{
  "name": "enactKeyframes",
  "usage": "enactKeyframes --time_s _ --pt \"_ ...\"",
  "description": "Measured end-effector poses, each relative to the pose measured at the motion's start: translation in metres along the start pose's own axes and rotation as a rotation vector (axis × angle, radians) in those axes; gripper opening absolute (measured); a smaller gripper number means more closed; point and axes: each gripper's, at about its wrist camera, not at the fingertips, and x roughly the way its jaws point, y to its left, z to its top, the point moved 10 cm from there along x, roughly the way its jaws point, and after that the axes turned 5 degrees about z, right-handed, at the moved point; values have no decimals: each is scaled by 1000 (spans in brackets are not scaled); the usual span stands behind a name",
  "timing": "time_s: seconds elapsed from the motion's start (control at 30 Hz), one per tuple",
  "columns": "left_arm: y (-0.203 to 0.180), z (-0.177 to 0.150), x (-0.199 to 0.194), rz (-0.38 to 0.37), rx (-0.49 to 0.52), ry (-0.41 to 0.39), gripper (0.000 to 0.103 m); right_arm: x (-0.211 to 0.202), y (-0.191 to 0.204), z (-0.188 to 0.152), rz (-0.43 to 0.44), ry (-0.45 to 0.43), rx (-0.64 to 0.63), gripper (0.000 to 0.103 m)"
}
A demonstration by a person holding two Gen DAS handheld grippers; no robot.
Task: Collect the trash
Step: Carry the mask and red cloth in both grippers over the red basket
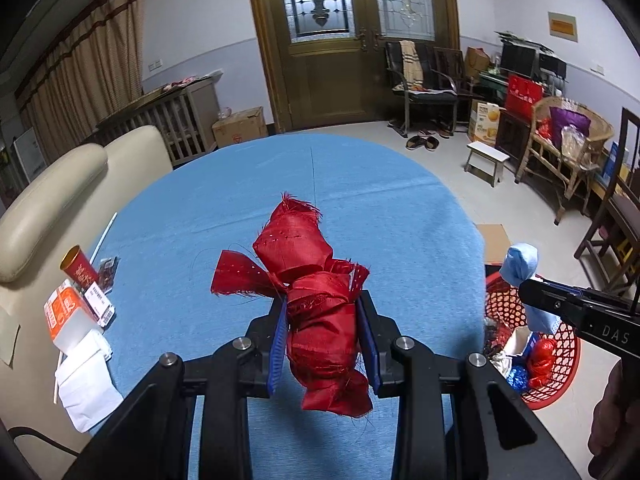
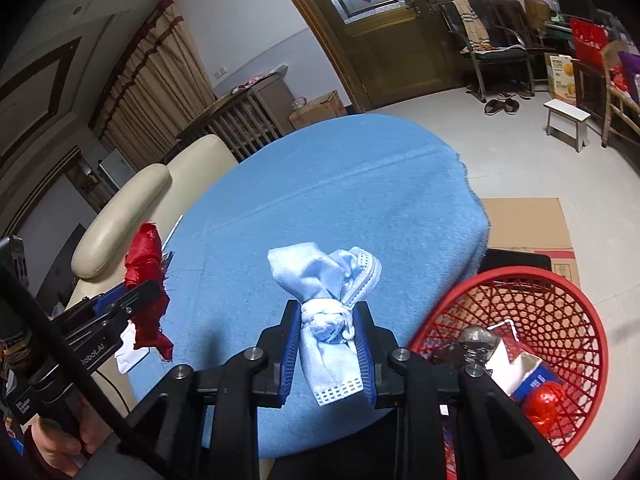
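A wooden double door (image 1: 352, 40) with stained glass sits top centre, pale lilac walls (image 1: 200, 12) around it. Brown curtains (image 1: 80, 76) hang upper left; a wicker chair (image 1: 568, 148) stands right on grey floor (image 1: 500, 204).

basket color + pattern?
Red plastic basket, open lattice of small holes. Shows best in the right wrist view, beside the blue-covered table.
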Motion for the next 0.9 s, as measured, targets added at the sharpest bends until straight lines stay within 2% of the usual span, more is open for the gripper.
enactKeyframes --time_s 0.9 --pt "-102 8 -7 -95 234 9 34 -65 -91 -17 -72 -51 165 29"
